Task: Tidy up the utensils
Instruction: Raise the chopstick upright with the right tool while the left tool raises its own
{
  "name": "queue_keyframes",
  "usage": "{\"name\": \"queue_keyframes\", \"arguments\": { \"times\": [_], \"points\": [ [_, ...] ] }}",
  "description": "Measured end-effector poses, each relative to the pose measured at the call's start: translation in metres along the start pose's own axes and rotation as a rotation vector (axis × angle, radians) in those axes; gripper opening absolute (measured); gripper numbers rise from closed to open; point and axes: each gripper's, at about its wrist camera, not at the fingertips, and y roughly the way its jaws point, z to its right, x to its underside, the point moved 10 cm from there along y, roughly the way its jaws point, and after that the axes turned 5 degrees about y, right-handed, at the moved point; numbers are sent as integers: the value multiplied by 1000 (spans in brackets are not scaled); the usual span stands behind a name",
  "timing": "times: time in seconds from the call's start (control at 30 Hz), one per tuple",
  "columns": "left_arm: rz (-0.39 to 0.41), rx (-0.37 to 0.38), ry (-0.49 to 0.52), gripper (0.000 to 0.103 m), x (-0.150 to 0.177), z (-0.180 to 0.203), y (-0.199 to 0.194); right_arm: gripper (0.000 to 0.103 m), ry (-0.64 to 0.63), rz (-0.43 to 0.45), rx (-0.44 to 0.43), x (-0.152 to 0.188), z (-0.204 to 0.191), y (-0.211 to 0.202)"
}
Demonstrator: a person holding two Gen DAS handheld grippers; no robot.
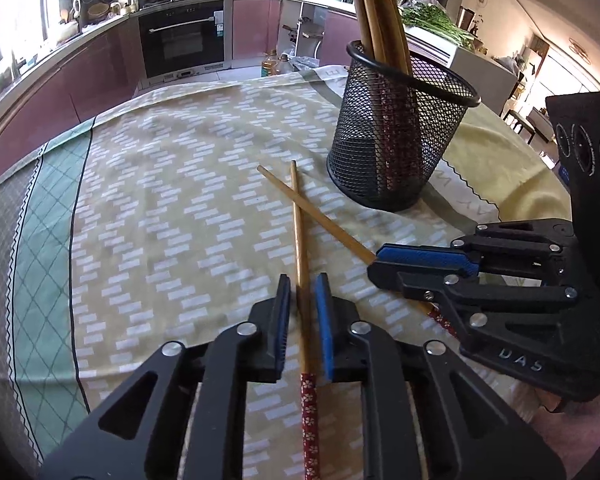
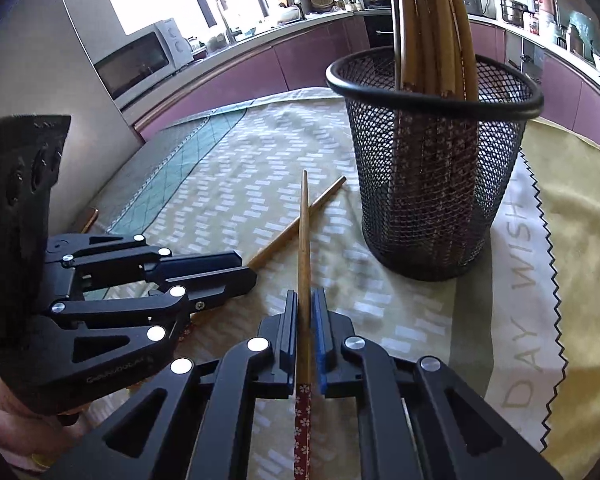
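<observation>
Two chopsticks lay crossed on the tablecloth (image 1: pixel 160 200) just in front of the mesh holder (image 1: pixel 396 136). Left gripper (image 1: pixel 303 312) straddled one chopstick (image 1: pixel 299 240), pads not quite touching it. Right gripper (image 2: pixel 305 328) was clamped on the other chopstick (image 2: pixel 303 232). More chopsticks (image 2: pixel 432 20) stood in the holder.

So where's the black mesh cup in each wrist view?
Left wrist: the mesh cup stands upper right of centre, past the crossed chopsticks.
Right wrist: the mesh cup stands upper right, closer and larger.
Shared landmark: the crossing chopsticks lying on the tablecloth just in front of it.
</observation>
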Motion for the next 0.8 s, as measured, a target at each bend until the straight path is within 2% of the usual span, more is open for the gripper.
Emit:
{"name": "queue_keyframes", "arguments": {
  "times": [0.17, 0.23, 0.43, 0.8],
  "points": [
    [-3, -5, 14, 15, -5, 0, 6, 7, -10, 7, 10, -2, -2, 3],
    [-2, -2, 14, 9, -8, 0, 8, 6, -7, 9, 10, -3, -1, 4],
    [4, 9, -10, 8, -9, -1, 5, 6, 16, 29, -10, -6, 4, -5],
    [92, 60, -31, 8, -25, 4, -35, 6, 11, 125, -61, -23, -2, -45]
  ]
}}
